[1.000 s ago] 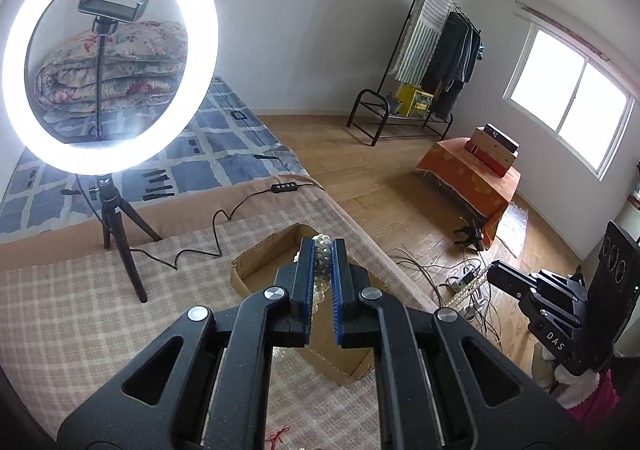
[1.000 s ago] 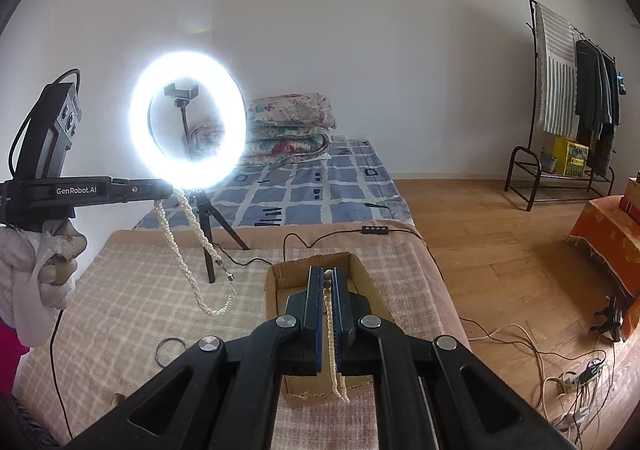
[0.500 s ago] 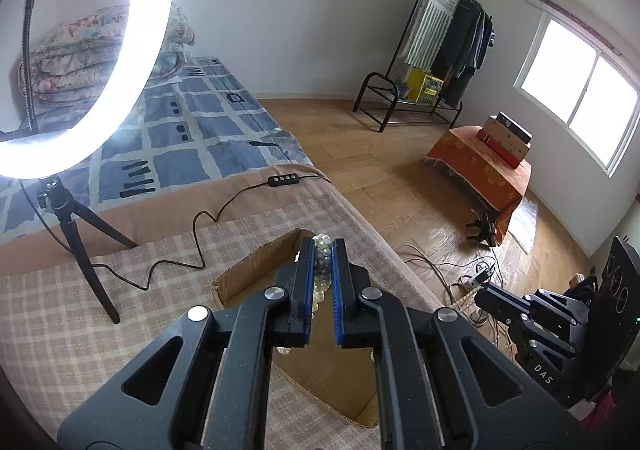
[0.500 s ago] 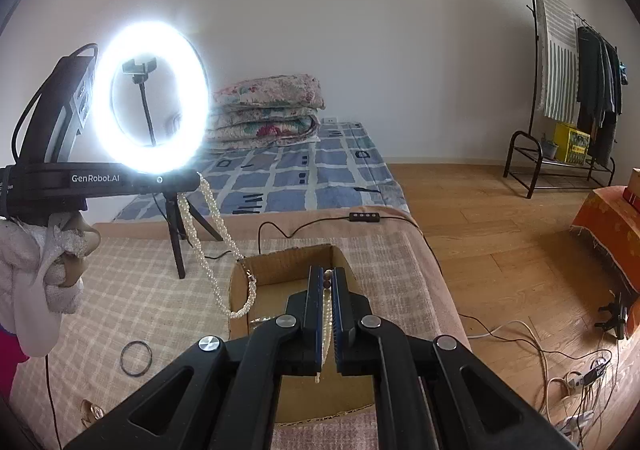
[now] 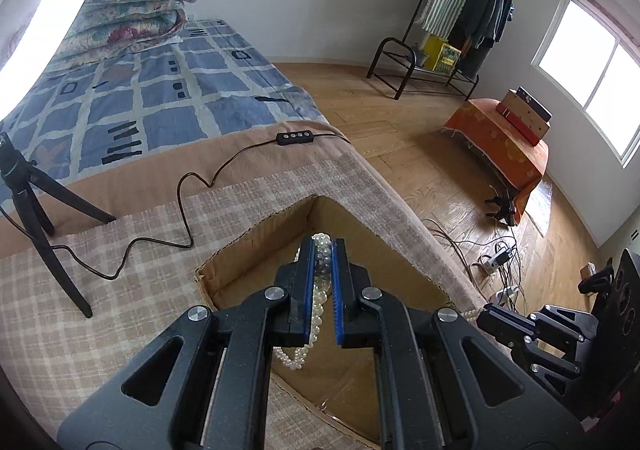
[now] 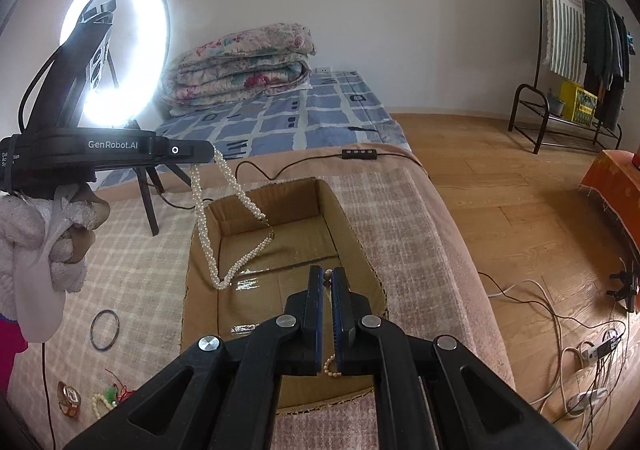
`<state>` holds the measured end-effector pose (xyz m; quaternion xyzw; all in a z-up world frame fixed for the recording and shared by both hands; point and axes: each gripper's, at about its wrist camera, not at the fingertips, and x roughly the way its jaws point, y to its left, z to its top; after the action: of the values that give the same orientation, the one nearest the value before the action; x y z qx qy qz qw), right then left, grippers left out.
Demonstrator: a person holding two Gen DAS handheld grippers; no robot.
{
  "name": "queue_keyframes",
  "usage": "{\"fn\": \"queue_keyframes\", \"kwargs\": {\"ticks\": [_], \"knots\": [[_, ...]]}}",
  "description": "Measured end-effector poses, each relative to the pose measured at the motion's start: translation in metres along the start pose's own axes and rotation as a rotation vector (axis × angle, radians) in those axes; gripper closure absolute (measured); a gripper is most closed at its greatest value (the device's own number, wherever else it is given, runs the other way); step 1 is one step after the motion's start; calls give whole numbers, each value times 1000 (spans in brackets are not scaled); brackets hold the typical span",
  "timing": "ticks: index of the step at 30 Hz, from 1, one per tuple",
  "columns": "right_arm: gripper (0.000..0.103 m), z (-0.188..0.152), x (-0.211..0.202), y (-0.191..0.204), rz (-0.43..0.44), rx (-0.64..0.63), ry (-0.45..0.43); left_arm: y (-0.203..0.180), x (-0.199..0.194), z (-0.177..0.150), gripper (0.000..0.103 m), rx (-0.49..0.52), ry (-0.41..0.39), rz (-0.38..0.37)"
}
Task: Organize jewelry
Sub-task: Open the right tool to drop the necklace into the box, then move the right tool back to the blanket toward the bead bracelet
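Left gripper (image 5: 323, 256) over open cardboard box (image 6: 332, 206), fingers (image 5: 306, 282) pinched on pearl necklace (image 6: 224, 190). Necklace draped from fingers in a long double loop, low end hanging inside box near its left wall; whether it touches box floor cannot be told. Right gripper (image 6: 327, 282) over near part of same box, fingers (image 6: 316, 302) pressed together on thin bead strand (image 6: 331, 364), short tail showing beneath. Box on checked blanket (image 6: 132, 262) covering bed. On blanket left of box: dark ring bangle (image 6: 105, 330), small beaded pieces (image 6: 105, 402) near lower left edge. Ring light (image 6: 116, 46) lit behind, on tripod (image 5: 36, 218).
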<state>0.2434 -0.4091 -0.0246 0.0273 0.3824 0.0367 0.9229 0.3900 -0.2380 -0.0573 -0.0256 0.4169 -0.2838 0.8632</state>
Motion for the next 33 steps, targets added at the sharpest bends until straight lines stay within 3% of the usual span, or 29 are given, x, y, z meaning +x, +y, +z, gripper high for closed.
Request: {"fn": "queue_keyframes", "kwargs": {"ticks": [5,6,7,8,9,11,12,13,15,20,33], "knots": [[100,-7,10,-1,9,3,29,-1,6,-4,97,12,9,10],[96,-8,11,-1,16,1,34,-2,6,-4,94,15,13,14],[80,-9,12,-1,17,2,36,-3,5,-4,86,17,16,19],[74,-10,11,0,17,2,32,-4,2,-4,63,18,10,19],[64,-11,10,1,10,-3,30,-4,0,-4,51,18,1,21],[37,-12,8,5,-15,-16,31,-5,-7,-5,49,18,-10,36],[18,-12,6,8,-30,-24,24,-6,-9,-5,48,18,-10,42],[12,-13,3,10,-41,-35,11,-6,-12,-5,47,15,-9,43],[11,-14,0,16,-53,-63,11,-6,-19,-5,37,11,-16,47],[4,-14,-11,31,-98,-114,9,-10,-43,-6,30,15,-32,62],[1,-19,-71,64,-105,-133,-60,-4,-145,-28,30,15,-97,108]]}}
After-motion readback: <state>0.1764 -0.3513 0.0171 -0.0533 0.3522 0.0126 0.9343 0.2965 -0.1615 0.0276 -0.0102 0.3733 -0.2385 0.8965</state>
